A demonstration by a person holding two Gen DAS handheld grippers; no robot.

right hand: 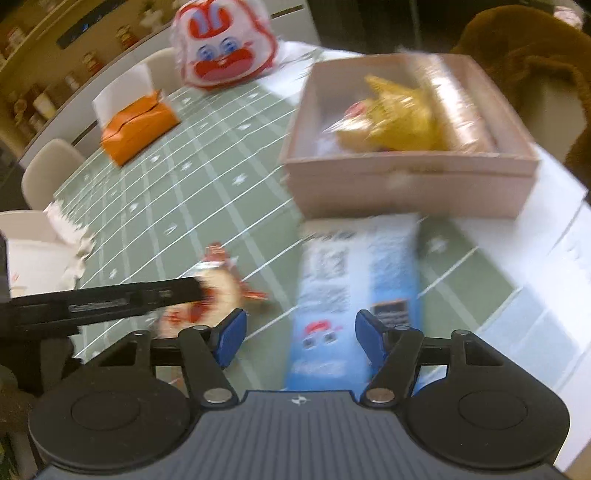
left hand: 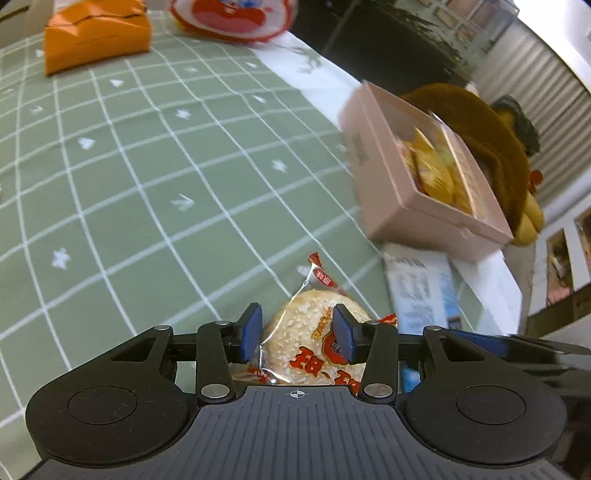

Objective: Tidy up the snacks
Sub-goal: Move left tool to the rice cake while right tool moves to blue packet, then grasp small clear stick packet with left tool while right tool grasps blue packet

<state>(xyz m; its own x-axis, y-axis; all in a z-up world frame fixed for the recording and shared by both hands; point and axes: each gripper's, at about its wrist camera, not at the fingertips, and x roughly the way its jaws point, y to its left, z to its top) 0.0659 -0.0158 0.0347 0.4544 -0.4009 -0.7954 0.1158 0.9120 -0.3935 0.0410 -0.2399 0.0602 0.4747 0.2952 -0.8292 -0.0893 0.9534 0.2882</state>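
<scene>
- Underfoot of everything: green checked tablecloth [left hand: 147,166], soft woven fabric with a white grid and small white motifs; white table edge [left hand: 491,280] beyond it on the right.
- Nearest, left gripper [left hand: 297,332]: blue pads set on either side of a round rice cracker [left hand: 303,332], jaws partly closed around it; cannot tell whether actually pinching or just bracketing.
- Rice cracker lying on the cloth in a clear crinkly wrapper with red print. Likely very light, brittle, rough-grained inside; slick film outside. Best taken across the disc's edges with gentle pressure, or by the crimped wrapper end, to avoid cracking.
- Right gripper [right hand: 301,332]: spread wide, holding nothing, hovering over a flat blue packet [right hand: 354,295] just beside the cracker. Glossy, floppy-looking, probably light; wants a pinch across its narrow width.
- Further on, pink cardboard box [left hand: 388,177]: stiff, square-cornered, open-topped, already holding yellow crinkled packets [right hand: 399,118]; likely the destination.
- Brown plush toy [left hand: 480,122] behind the box, furry and soft.
- Left, at the cloth's edge: white paper tub [right hand: 33,251].
- Far end: orange soft pack [left hand: 96,37] and a white-and-red cartoon-face bag [left hand: 229,18], puffy and shiny.
</scene>
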